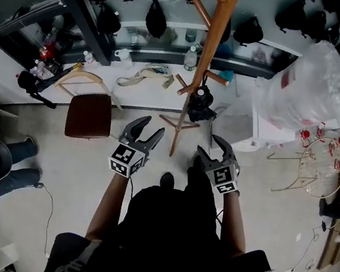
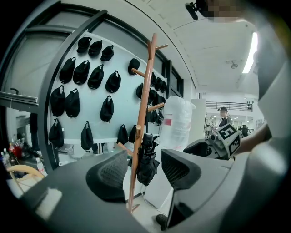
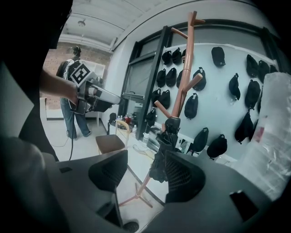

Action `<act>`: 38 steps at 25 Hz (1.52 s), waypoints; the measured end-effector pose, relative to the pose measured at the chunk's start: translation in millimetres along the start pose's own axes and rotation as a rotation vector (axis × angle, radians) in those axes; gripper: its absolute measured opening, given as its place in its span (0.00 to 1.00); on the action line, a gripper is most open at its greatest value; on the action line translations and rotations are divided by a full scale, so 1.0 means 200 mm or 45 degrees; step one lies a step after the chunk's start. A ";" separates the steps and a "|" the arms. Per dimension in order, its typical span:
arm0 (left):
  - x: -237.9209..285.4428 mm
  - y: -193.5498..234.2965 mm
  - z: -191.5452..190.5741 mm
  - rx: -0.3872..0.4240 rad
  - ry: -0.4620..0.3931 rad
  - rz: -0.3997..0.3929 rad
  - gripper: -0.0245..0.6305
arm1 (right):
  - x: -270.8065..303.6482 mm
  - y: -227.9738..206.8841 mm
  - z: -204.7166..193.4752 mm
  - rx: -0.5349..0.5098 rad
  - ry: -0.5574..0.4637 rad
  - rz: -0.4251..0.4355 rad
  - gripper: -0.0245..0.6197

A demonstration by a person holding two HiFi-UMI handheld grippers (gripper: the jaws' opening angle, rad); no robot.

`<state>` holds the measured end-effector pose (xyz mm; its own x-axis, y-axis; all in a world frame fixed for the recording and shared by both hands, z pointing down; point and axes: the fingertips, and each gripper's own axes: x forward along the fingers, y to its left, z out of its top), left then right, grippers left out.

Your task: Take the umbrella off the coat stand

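A folded black umbrella (image 1: 200, 103) hangs from a low peg of the wooden coat stand (image 1: 215, 36), straight ahead of me. My left gripper (image 1: 150, 128) stands open to the left of the stand's foot, short of the umbrella. My right gripper (image 1: 212, 147) is open too, just right of the pole and below the umbrella. In the left gripper view the umbrella (image 2: 146, 159) shows in the gap between the jaws, some way off. In the right gripper view the umbrella (image 3: 163, 154) sits close to the right jaw, apart from it. Neither gripper holds anything.
A brown stool (image 1: 89, 115) stands left of the stand's feet. A big plastic-wrapped bundle (image 1: 309, 85) and a wire rack (image 1: 312, 160) are at the right. Black caps (image 2: 82, 73) hang on the wall behind. A person (image 3: 72, 98) stands at the far left.
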<state>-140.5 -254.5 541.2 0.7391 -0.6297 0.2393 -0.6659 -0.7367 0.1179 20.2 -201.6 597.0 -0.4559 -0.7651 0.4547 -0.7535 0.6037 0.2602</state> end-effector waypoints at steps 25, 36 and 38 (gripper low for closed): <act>0.12 0.12 0.01 -0.027 0.022 0.086 0.39 | 0.26 -0.21 0.08 -0.048 -0.059 0.082 0.46; 0.12 0.16 0.00 -0.043 0.065 0.171 0.39 | 0.48 -0.30 0.03 -0.047 -0.050 0.145 0.55; 0.11 0.17 -0.01 -0.046 0.076 0.193 0.39 | 0.52 -0.31 0.01 -0.017 -0.049 0.167 0.57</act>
<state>-147.7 -293.0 552.4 0.6229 -0.7167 0.3137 -0.7735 -0.6241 0.1102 19.1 -318.9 627.0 -0.5683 -0.6871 0.4526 -0.6797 0.7020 0.2123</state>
